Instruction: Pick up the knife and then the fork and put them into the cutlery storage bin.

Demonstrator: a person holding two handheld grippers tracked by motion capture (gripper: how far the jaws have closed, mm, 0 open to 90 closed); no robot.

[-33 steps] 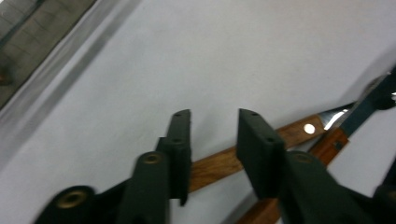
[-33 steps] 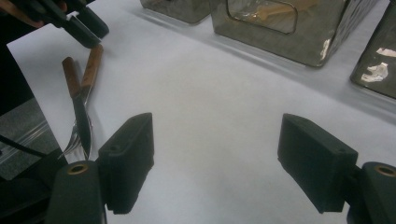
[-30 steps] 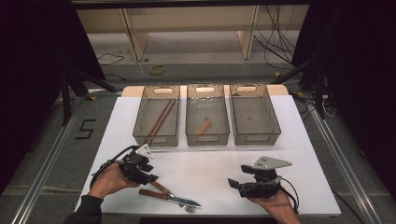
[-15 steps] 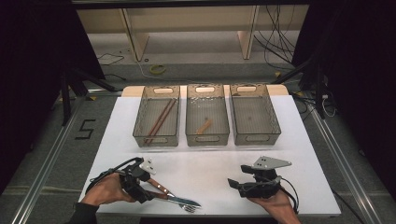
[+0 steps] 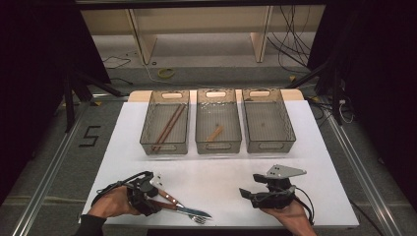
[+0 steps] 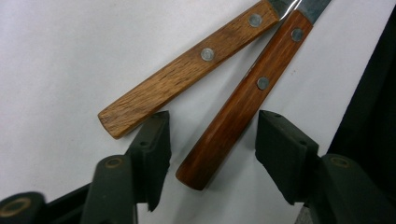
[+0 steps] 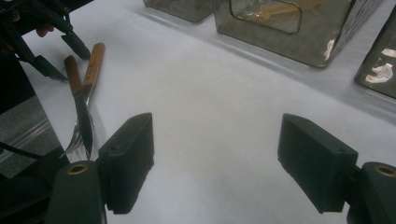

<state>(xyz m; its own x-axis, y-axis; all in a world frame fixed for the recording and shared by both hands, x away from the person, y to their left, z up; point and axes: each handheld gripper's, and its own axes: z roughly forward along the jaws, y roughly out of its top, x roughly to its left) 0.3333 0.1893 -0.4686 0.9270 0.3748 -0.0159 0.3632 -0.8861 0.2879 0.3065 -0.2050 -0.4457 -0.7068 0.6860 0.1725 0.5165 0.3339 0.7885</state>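
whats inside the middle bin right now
The middle bin holds one short light wooden piece lying at a slant on its floor. The front wall blurs the floor nearest it.

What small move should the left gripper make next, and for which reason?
Probably close the left gripper on the darker wooden handle. This handle already lies between the open jaws, and the pads do not yet touch it. The lighter handle lies just outside the jaws, so it should stay behind.

Two wooden handles (image 6: pixel 187 70), one light brown, one reddish-brown (image 6: pixel 233 112), silver-riveted, on white table (image 6: pixel 70 56); black jaws.
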